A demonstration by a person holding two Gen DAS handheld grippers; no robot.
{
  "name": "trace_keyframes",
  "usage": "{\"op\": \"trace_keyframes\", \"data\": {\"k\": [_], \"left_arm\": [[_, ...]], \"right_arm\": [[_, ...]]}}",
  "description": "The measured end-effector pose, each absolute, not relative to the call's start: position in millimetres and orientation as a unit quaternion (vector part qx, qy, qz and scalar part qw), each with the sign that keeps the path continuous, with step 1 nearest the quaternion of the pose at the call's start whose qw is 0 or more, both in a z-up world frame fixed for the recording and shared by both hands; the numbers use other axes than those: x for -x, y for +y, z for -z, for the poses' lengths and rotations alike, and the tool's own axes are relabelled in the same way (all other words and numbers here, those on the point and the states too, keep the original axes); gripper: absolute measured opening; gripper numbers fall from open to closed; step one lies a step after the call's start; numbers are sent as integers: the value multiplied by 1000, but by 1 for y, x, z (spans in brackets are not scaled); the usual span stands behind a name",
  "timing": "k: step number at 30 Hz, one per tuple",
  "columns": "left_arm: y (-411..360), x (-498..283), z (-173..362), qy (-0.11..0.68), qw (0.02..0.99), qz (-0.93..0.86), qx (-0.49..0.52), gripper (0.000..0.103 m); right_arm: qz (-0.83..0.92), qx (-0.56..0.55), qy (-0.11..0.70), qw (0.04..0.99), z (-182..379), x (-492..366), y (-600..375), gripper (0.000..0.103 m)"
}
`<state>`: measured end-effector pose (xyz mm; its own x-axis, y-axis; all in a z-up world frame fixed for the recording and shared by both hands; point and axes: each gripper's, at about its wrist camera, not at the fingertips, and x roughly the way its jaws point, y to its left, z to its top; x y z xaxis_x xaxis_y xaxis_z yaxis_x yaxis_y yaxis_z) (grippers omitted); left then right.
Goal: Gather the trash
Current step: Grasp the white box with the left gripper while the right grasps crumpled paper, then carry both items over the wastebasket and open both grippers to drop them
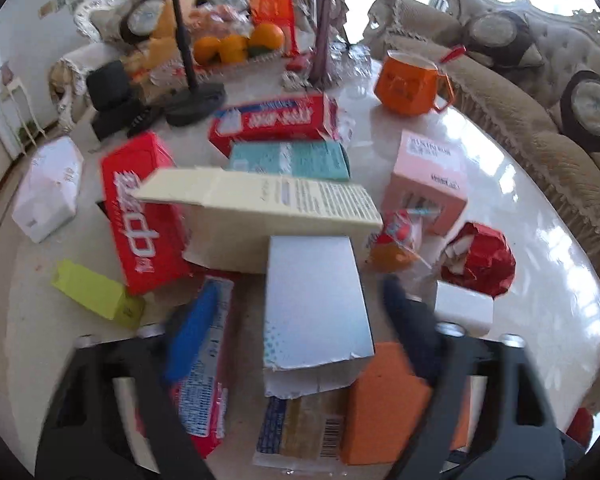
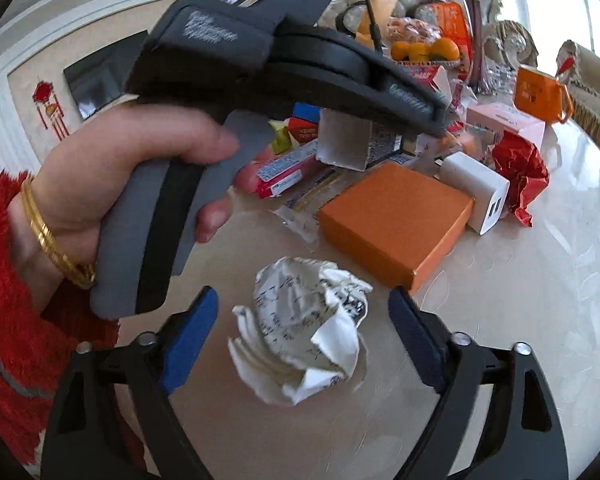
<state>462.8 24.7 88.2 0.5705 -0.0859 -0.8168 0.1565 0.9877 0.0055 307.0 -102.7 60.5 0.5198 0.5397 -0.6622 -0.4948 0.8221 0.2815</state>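
Crumpled paper (image 2: 302, 332) lies on the table (image 2: 500, 288) between the right claw's (image 2: 304, 320) spread blue fingers (image 2: 192, 336), untouched. Closing off-centre could squirt it toward 6 o'clock. At 12 o'clock, the left claw (image 1: 300, 320) hangs spread around a silver carton (image 1: 312, 296) amid piled boxes; nudging 1 could topple neighbours. Bare table opens at 3 o'clock, beyond the orange box (image 2: 396, 220).

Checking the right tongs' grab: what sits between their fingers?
In the right wrist view, only the crumpled paper ball lies between the open right tongs, untouched.
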Motion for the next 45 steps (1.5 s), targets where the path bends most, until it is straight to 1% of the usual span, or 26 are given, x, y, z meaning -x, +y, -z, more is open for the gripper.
{"op": "trace_keyframes", "data": {"k": [1, 2, 4, 8, 15, 20, 25, 26, 28, 31, 33, 36, 37, 40, 45], "left_arm": [[25, -464, -84, 469, 879, 72, -38, 41], [27, -465, -83, 472, 878, 70, -42, 41], [29, -462, -84, 468, 880, 70, -45, 41], [36, -452, -93, 462, 883, 70, -32, 41], [49, -400, -137, 420, 903, 91, -4, 41], [57, -322, -159, 383, 919, 95, -8, 41], [59, -222, -155, 357, 929, 101, -7, 41], [59, -192, -148, 354, 929, 104, -2, 41], [57, -156, -136, 355, 929, 103, 4, 41], [52, -101, -96, 370, 924, 90, 20, 41], [49, -79, -68, 390, 915, 92, 46, 41], [38, -62, -3, 439, 893, 82, 61, 41], [34, -62, 9, 449, 888, 82, 63, 41], [18, -62, 57, 492, 861, 100, 77, 41], [-3, -68, 94, 532, 838, 111, 51, 41]], "right_arm": [[-297, -36, 392, 870, -60, -309, -105, 48], [-305, -53, 397, 864, -60, -310, -108, 45], [-311, -83, 401, 858, -59, -311, -117, 44], [-313, -109, 387, 861, -66, -301, -133, 44], [-313, -112, 338, 881, -108, -261, -152, 44], [-320, -111, 324, 883, -117, -216, -166, 44], [-329, -112, 343, 873, -98, -165, -175, 44], [-330, -108, 351, 870, -91, -154, -175, 44], [-329, -102, 367, 864, -77, -133, -176, 44], [-320, -108, 404, 850, -44, -108, -178, 44], [-305, -112, 428, 843, -23, -101, -180, 44], [-275, -117, 474, 829, 19, -101, -181, 44], [-267, -118, 490, 821, 34, -103, -180, 44], [-258, -115, 517, 808, 56, -103, -175, 44], [-253, -91, 532, 803, 72, -101, -169, 44]]}}
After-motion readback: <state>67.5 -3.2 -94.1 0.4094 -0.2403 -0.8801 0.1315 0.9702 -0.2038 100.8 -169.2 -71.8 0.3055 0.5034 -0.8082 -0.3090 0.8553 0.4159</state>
